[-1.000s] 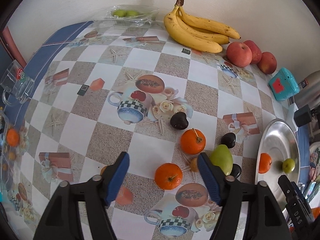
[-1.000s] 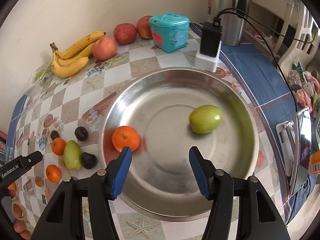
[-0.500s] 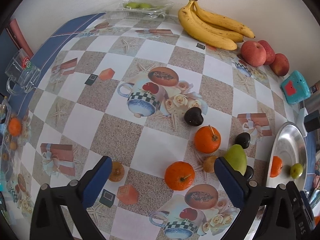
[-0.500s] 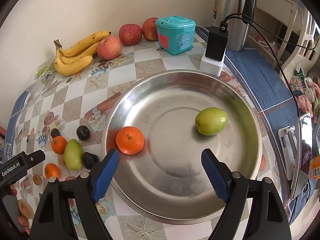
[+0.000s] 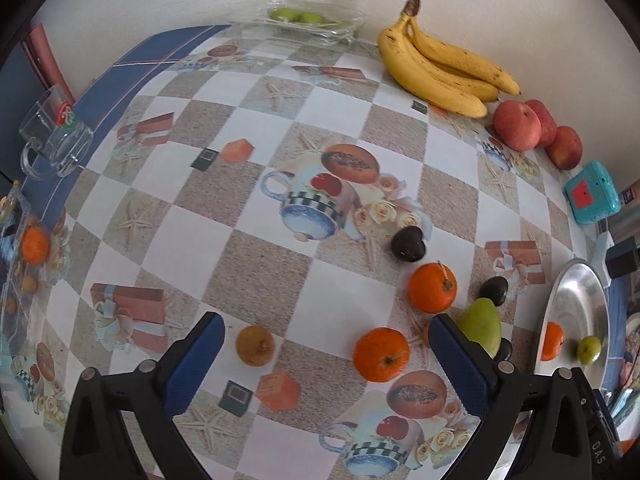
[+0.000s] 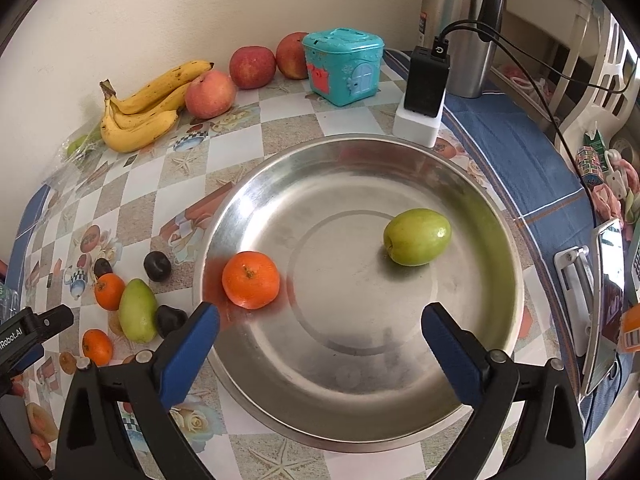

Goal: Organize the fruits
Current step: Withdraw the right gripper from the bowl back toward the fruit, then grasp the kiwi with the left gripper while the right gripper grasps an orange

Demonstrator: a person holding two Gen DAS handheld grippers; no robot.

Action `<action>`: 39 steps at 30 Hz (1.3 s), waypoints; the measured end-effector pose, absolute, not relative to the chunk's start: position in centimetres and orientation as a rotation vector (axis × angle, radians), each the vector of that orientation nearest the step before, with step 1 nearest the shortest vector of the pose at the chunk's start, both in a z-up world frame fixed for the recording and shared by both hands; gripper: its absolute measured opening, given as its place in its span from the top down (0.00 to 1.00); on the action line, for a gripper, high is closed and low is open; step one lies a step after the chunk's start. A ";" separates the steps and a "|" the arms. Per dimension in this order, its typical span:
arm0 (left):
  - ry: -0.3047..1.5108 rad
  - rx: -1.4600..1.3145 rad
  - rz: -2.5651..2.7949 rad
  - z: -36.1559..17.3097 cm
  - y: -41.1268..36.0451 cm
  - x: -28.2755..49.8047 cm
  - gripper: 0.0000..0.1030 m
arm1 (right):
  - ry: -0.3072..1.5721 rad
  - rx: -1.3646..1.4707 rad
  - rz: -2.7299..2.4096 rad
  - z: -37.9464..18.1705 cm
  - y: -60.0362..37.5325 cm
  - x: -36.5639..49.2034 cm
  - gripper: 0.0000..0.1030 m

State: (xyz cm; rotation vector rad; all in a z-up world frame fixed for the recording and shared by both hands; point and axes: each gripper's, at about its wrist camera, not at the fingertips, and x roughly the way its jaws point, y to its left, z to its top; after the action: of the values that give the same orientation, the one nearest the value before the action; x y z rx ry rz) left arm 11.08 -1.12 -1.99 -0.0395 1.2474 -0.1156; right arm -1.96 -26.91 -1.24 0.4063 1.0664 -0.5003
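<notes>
both pairs of jaws stand wide apart with nothing gripped. the right gripper (image 6: 320,330) has just been opening; it hangs over the near part of the steel plate (image 6: 496,208), nothing between its blue pads. in that plate lie a tangerine (image 6: 250,279) by the left rim and a green fruit (image 6: 417,236) towards the right, well apart. the left gripper (image 5: 326,342) has also just been opening; it hovers over the patterned tablecloth (image 5: 256,264), with a small brownish fruit (image 5: 255,345) and another tangerine (image 5: 381,354) on the cloth between its fingers, neither touched. beyond sit a third tangerine (image 5: 432,287), a green mango (image 5: 482,329) and dark plums (image 5: 408,243). bananas (image 5: 440,68) and apples (image 5: 516,126) rest against the wall.
</notes>
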 end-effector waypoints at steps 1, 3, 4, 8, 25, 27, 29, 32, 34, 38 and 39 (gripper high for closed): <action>1.246 -0.045 -0.112 -1.9 -0.8 11.1 0.00 | 1.067 0.405 -0.493 -1.3 -26.8 -1.8 0.02; 1.244 -0.059 -0.108 -1.7 -0.2 11.3 0.00 | 1.073 0.397 -0.477 -1.3 -26.4 -1.6 0.02; 1.241 -0.065 -0.104 -1.7 0.2 11.4 0.00 | 1.078 0.392 -0.469 -1.3 -26.2 -1.4 0.02; 1.227 -0.084 -0.086 -1.3 1.8 11.8 0.00 | 1.084 0.368 -0.451 -1.3 -25.2 -0.9 0.02; 1.281 -0.223 -0.041 -2.4 7.5 11.9 0.00 | 1.037 0.389 -0.240 0.1 -17.4 2.4 0.02; 1.289 -0.220 -0.050 -2.6 7.5 11.8 0.00 | 1.040 0.385 -0.216 0.0 -16.4 2.7 0.02; 1.299 -0.212 -0.057 -2.8 7.5 11.8 0.00 | 1.047 0.383 -0.192 -0.1 -15.4 2.9 0.02; 1.319 -0.215 -0.062 -3.3 7.5 11.7 0.00 | 1.072 0.377 -0.171 -0.6 -14.0 3.3 0.02; 1.335 -0.220 -0.063 -3.7 7.5 11.8 0.00 | 1.095 0.372 -0.168 -1.0 -13.4 3.5 0.02; 1.362 -0.228 -0.060 -4.5 7.5 11.9 0.00 | 1.133 0.350 -0.158 -1.8 -12.2 3.8 0.02; 1.367 -0.229 -0.059 -4.6 7.5 11.9 0.00 | 1.142 0.349 -0.160 -2.1 -12.1 3.8 0.02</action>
State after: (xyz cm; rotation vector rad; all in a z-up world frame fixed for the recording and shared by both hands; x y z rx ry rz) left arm 11.90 7.51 -4.65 -0.2294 1.3665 -0.0594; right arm 3.80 -12.06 -2.12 0.3494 1.1421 -0.1597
